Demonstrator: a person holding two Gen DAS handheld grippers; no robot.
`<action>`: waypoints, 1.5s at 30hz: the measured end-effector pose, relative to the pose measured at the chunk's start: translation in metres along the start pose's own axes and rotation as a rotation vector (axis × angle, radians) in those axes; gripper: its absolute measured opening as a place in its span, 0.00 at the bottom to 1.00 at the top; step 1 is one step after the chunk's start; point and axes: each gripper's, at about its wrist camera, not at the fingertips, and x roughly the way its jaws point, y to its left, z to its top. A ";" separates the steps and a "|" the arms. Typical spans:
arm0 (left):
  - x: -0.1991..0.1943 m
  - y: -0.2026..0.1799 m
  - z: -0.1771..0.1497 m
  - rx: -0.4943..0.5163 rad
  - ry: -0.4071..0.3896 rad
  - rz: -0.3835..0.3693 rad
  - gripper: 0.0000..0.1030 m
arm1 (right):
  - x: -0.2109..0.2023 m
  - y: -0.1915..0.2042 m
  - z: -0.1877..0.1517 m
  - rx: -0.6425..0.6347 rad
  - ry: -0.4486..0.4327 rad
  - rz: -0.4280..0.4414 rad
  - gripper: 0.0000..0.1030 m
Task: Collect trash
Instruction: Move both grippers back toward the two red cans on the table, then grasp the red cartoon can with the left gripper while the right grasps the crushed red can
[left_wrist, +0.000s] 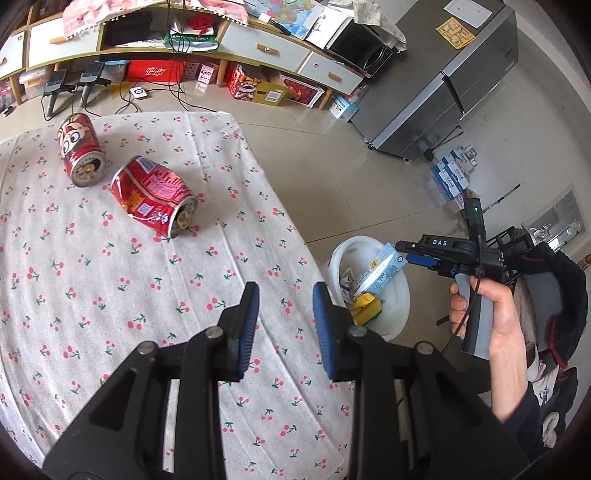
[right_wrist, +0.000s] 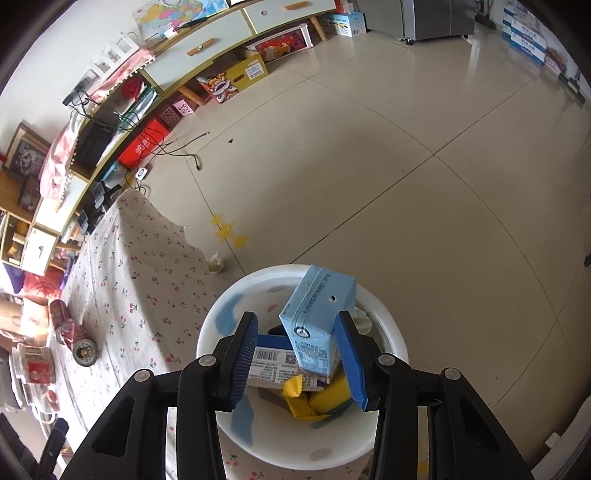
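Two dented red cans (left_wrist: 82, 149) (left_wrist: 155, 199) lie on their sides on the cherry-print tablecloth (left_wrist: 110, 295), the left gripper (left_wrist: 283, 325) spread apart and empty above the cloth nearer the camera. Beside the table, the right gripper (right_wrist: 299, 360) hangs over the white bin (right_wrist: 391, 339), fingers parted. A light blue carton (right_wrist: 317, 317) leans against one finger (right_wrist: 351, 354); whether it is gripped is unclear. Yellow wrappers (right_wrist: 314, 402) below are half hidden.

Glossy metal cans (left_wrist: 153, 195) lie on matt woven tablecloth (left_wrist: 110, 295); the smooth white plastic bin (right_wrist: 384, 325) holds a paperboard carton (right_wrist: 317, 317).
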 end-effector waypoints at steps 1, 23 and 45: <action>-0.001 0.002 -0.001 -0.005 0.000 0.000 0.30 | 0.003 0.002 0.002 -0.003 -0.007 -0.031 0.43; -0.010 0.018 0.003 -0.030 -0.017 -0.017 0.30 | 0.003 -0.027 -0.030 0.102 0.125 -0.057 0.42; -0.066 0.126 0.057 -0.301 -0.158 0.193 0.65 | -0.052 0.150 -0.052 -0.359 -0.106 0.261 0.75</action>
